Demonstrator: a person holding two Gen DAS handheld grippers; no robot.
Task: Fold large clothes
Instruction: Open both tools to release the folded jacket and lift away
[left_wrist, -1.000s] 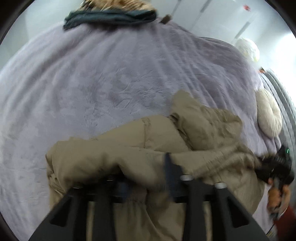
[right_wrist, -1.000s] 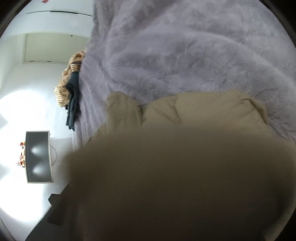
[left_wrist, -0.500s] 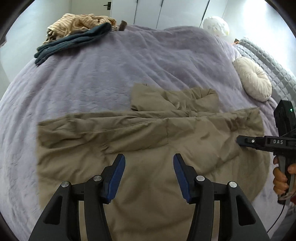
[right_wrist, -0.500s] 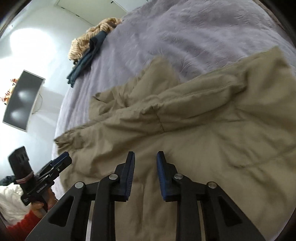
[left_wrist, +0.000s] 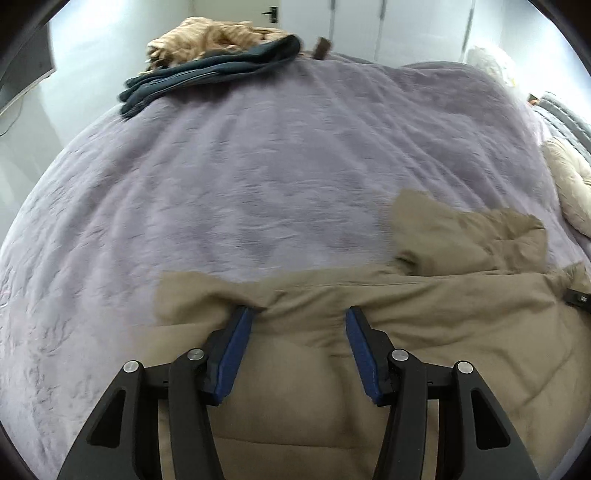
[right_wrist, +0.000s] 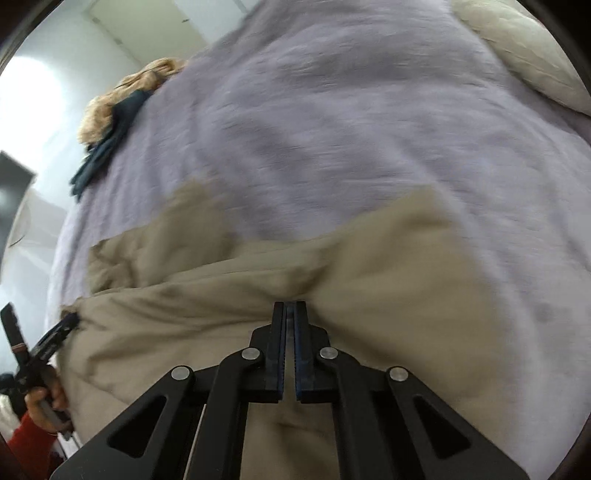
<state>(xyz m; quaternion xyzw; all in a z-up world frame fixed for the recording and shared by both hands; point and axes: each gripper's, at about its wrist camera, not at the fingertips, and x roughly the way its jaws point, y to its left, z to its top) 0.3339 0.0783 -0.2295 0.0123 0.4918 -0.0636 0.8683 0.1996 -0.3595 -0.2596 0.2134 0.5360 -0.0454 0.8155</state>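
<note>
Coat (left_wrist: 424, 332) lies long, side to side, right under both tools on the bed (left_wrist: 258, 184). Left tool (left_wrist: 299, 314) is wide apart at its far fold. Right tool (right_wrist: 290, 304) is pinched tight on that fold.

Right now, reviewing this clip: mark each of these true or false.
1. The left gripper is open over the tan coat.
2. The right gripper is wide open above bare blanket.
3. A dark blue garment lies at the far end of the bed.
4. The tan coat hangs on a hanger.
1. True. The left gripper has its jaws spread apart, its tips at a fold of the tan coat.
2. False. The right gripper has its jaws nearly together at a bunched ridge of the coat; an actual pinch cannot be confirmed.
3. True. The dark blue garment lies there, against a tan striped one.
4. False. The coat lies spread on the purple blanket.
</note>
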